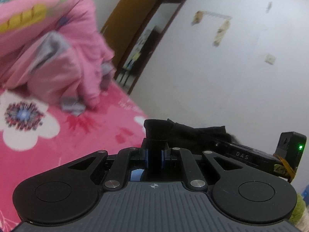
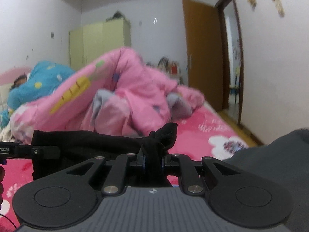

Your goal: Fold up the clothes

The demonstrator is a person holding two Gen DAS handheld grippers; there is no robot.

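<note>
Folding looks barely begun: each hand-held gripper, left [image 1: 154, 151] and right [image 2: 153, 157], is clenched on the black garment [image 2: 87, 141], stretched above the bed [image 2: 200, 133] (near the pink quilt [image 2: 135, 89]), no crease visible.

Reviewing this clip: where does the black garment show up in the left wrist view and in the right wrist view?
Left wrist: black garment low centre, clamped in the left gripper, stretching right.
Right wrist: black garment low centre-left, bunched in the right gripper, stretching left.
Shared landmark: the pink quilt piled behind it.
</note>
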